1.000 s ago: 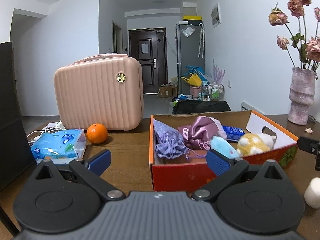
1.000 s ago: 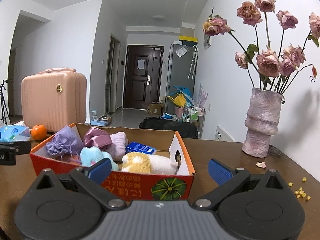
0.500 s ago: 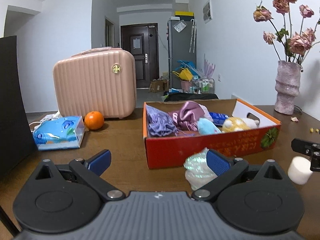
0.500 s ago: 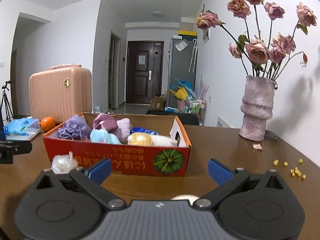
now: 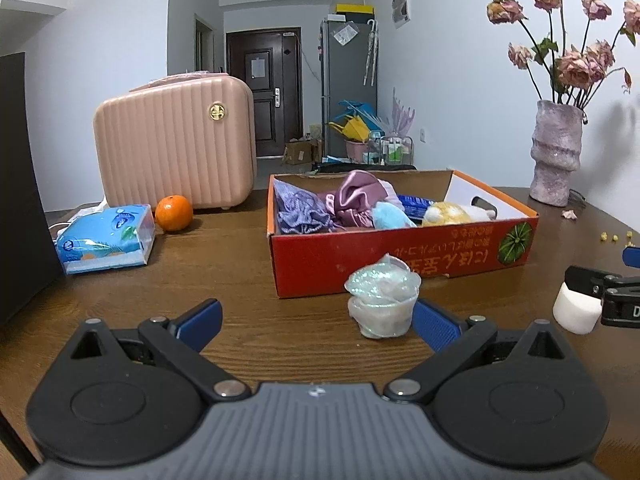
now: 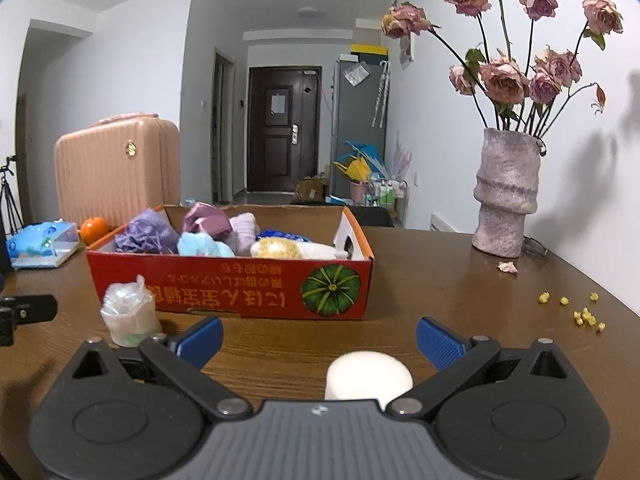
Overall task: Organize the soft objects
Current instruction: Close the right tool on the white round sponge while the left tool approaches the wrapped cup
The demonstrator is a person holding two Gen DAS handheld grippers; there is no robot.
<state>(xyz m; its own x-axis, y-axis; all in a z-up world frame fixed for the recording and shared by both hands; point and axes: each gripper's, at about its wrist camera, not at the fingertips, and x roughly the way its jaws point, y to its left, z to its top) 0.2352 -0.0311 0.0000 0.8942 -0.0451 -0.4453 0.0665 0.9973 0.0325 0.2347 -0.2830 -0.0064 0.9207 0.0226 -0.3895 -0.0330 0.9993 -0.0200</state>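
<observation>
A red cardboard box [image 5: 400, 248] on the brown table holds several soft items: a purple pouch [image 5: 298, 210], a pink satin piece [image 5: 356, 196], a blue plush [image 5: 390, 216] and a yellow-white plush [image 5: 452, 212]. The box also shows in the right wrist view [image 6: 240, 284]. A crumpled iridescent plastic bundle [image 5: 382, 300] stands in front of the box, just ahead of my open left gripper [image 5: 316, 320], near its right finger. A white foam cylinder [image 6: 368, 376] lies between the fingers of my open right gripper [image 6: 320, 338], low and close to its body.
A pink suitcase [image 5: 176, 140], an orange [image 5: 173, 213] and a blue tissue pack [image 5: 106, 238] stand at the left. A purple vase with dried roses [image 6: 506, 196] stands at the right. Yellow crumbs [image 6: 584, 314] lie on the table at the right.
Both grippers have pulled back from the box and lowered. The plastic bundle and the white cylinder have come into view in front of them.
</observation>
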